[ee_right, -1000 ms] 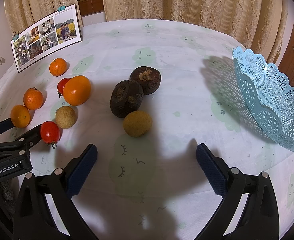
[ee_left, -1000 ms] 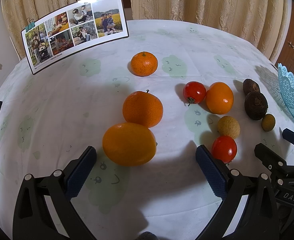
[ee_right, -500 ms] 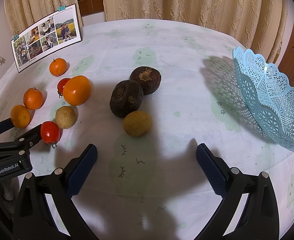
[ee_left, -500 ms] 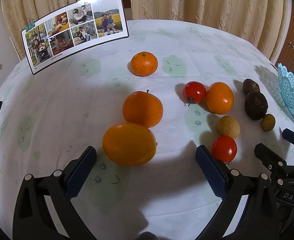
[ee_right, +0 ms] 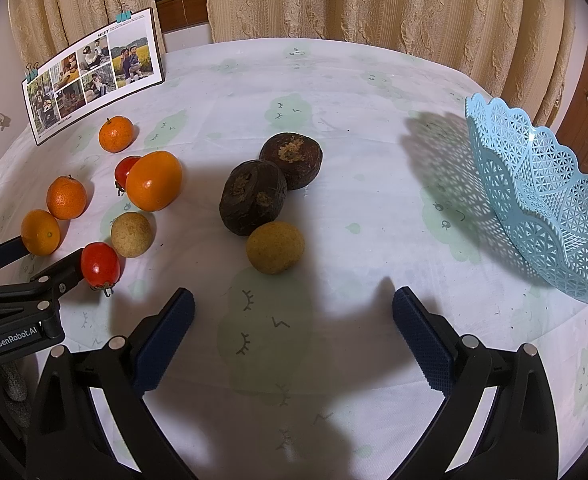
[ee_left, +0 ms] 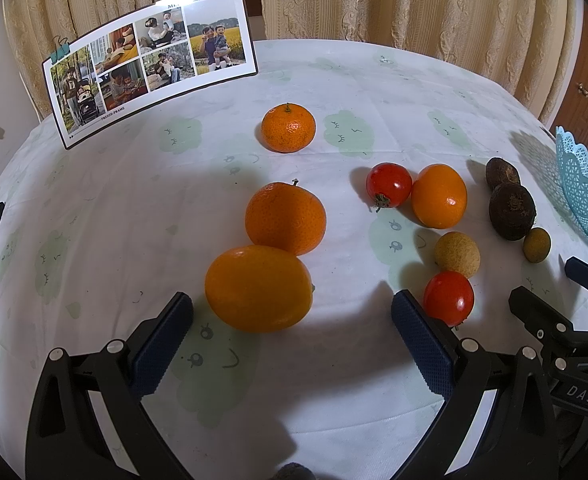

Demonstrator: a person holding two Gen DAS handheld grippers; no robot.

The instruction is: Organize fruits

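- The left claw [ee_left: 292, 312] stands wide apart and holds nothing, low over the desk [ee_left: 174, 208] with its pale cloud-print cloth.
- A smooth orange fruit [ee_left: 258, 288] lies just ahead of the left claw, nearer its left finger, and touches a rougher tangerine [ee_left: 286, 218] behind it.
- A smaller tangerine [ee_left: 288, 128] sits farther back, apart, near a clipped photo card [ee_left: 150, 60].
- A red tomato [ee_left: 448, 298] lies just beside the left claw's right finger, with a tan round fruit [ee_left: 457, 254] touching it behind.
- Another tomato [ee_left: 389, 185] touches a second smooth orange fruit [ee_left: 438, 196].
- The right claw [ee_right: 294, 312] is also wide apart and holds nothing.
- Ahead of it lies a yellow-brown round fruit [ee_right: 275, 247], touching a dark brown fruit [ee_right: 253, 203], which touches another dark fruit [ee_right: 291, 160] behind.
- A blue lattice basket [ee_right: 541, 208] stands at the desk's right edge, well apart from the fruit, and holds none that shows.
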